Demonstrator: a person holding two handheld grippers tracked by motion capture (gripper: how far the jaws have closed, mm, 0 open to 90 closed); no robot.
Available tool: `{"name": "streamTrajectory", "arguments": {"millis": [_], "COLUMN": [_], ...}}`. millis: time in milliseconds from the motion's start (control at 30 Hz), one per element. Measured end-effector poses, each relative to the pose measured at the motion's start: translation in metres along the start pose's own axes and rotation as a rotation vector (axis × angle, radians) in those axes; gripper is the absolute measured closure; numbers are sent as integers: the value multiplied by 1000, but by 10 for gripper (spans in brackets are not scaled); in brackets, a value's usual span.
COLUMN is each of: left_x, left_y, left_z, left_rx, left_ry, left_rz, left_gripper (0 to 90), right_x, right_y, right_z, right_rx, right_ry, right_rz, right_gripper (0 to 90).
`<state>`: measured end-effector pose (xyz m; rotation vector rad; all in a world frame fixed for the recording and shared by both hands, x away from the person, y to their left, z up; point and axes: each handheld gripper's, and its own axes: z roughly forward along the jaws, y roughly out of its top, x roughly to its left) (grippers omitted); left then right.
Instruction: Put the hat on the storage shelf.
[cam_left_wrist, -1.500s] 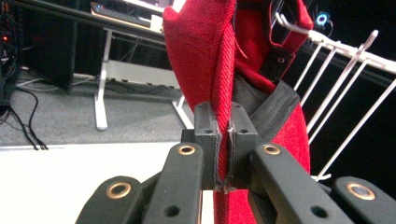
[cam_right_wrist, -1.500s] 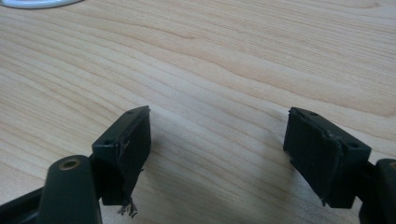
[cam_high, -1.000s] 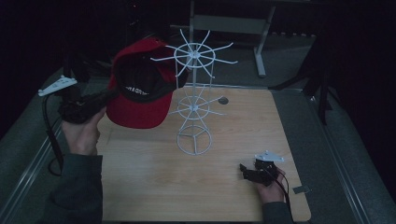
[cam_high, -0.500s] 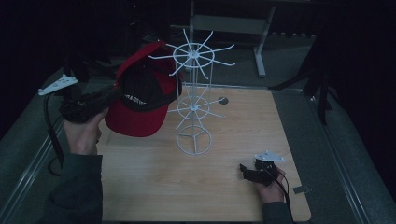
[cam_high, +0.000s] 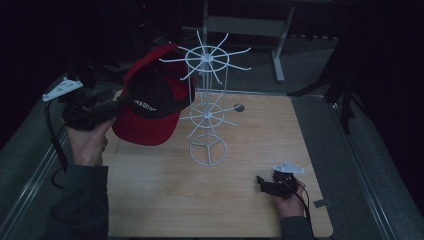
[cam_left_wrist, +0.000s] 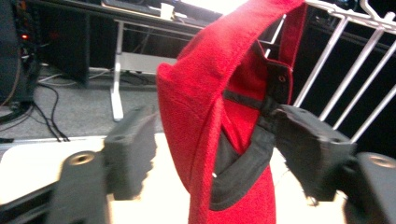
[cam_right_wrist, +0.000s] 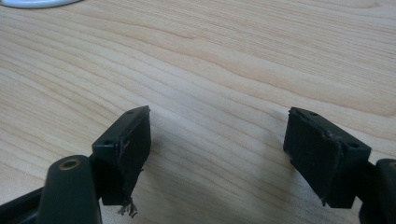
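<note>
Left gripper (cam_high: 107, 107), raised at the left edge of the table: its jaws stand apart in its own view, with the red fabric baseball cap with a black inner band (cam_high: 152, 102) passing between them. The right-hand jaw lies against the cap's black band; the left-hand jaw shows a gap from the red fabric, so whether the grip is firm I cannot tell.

Change noted: against the picture of a second ago, the cap has travelled rightward and upward, and its crown has turned from facing the camera to lying tipped over, brim low and to the left. It now sits against the top spoked ring of the white wire display stand (cam_high: 207, 107), overlapping the nearest prongs in the high view; whether a prong has entered the cap is not visible.

Judgement: the hanging of the cap on the stand is in its closing stage; seating on a prong is not yet confirmed.

Right gripper (cam_high: 267, 184), low on the light wooden tabletop (cam_high: 260, 135) at the near right: unchanged in position, jaws wide apart, holding nothing, bare wood between them
</note>
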<state>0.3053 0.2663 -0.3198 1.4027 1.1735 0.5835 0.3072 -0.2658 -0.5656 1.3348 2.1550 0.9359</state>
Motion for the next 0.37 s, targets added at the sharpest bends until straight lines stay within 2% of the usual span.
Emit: {"name": "streamTrajectory", "arguments": {"millis": [167,367], "left_x": [1,2], "left_y": [2,3], "left_z": [-3,-4], "left_rx": [-15,-17], "left_ry": [-3,-6], "left_rz": [-14,-10], "left_gripper": [207,207], "right_x": [0,0], "right_y": [0,0], "right_z": [0,0], "right_rx": [0,0], "right_ry": [0,0], "right_rz": [0,0], "right_gripper": [230,230]}}
